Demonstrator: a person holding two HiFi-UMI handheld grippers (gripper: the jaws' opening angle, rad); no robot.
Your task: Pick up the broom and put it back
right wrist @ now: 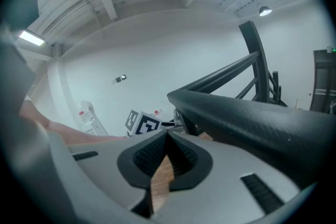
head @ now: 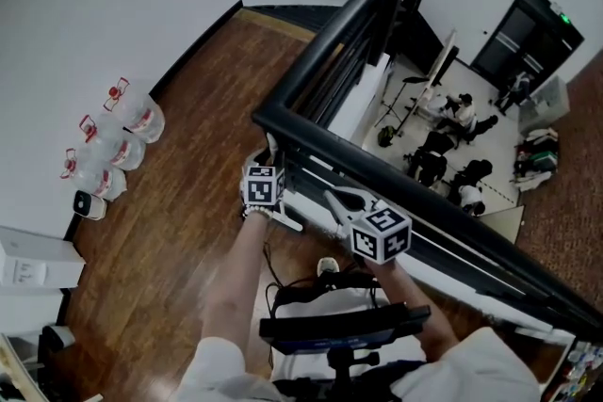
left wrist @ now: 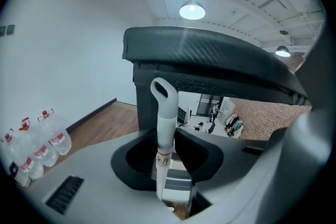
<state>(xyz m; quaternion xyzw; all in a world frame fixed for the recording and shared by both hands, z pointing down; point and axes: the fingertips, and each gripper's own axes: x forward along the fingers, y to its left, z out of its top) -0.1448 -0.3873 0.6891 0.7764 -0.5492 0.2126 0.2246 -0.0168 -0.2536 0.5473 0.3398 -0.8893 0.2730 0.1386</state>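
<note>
The left gripper [left wrist: 167, 147] has its jaws clamped on the broom [left wrist: 165, 113], holding its pale handle upright at the wooden floor's [head: 179, 202] edge; the right gripper's [right wrist: 167, 140] jaws meet, empty; just beyond runs the black railing [head: 320, 54]; water bottles [head: 118, 146] line the far wall.

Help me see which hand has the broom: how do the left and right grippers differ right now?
The left gripper is shut on the broom handle, which runs up between its jaws; the right gripper is shut on nothing, jaw tips touching. The left gripper sits by the black railing corner; the right gripper is further along the rail. Both carry marker cubes.
</note>
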